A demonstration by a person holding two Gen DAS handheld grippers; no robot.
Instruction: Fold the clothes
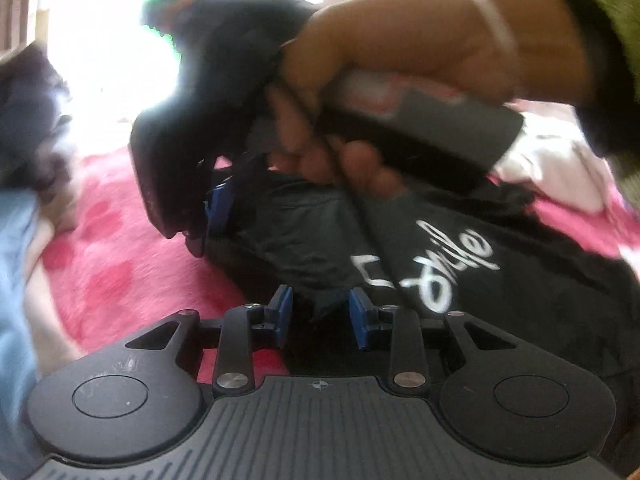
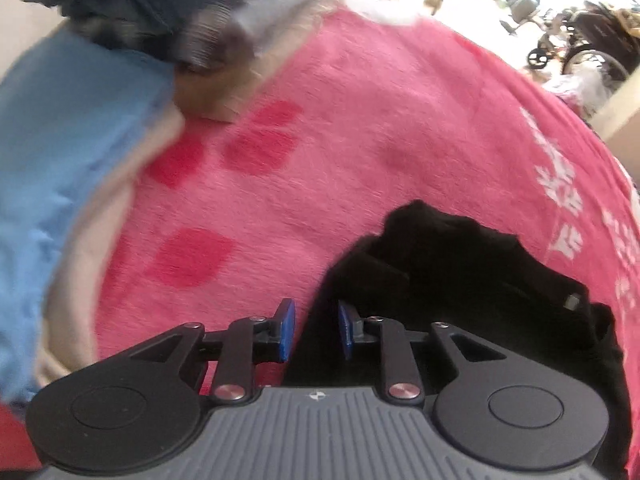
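Motion blur softens the stack of folded blue, beige and grey clothes (image 2: 100,92) beyond the right gripper (image 2: 316,330), whose blue pads pinch an edge of the black T-shirt with white lettering (image 1: 460,272) on the pink fleece blanket (image 2: 340,140). The left gripper (image 1: 320,316) stands partly open with a black fold between its fingers; whether they press it is unclear

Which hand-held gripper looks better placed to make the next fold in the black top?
Probably the left hand-held gripper: the black top lies spread before its pads. The right hand-held gripper sits at the cloth's edge, facing mostly pink blanket.
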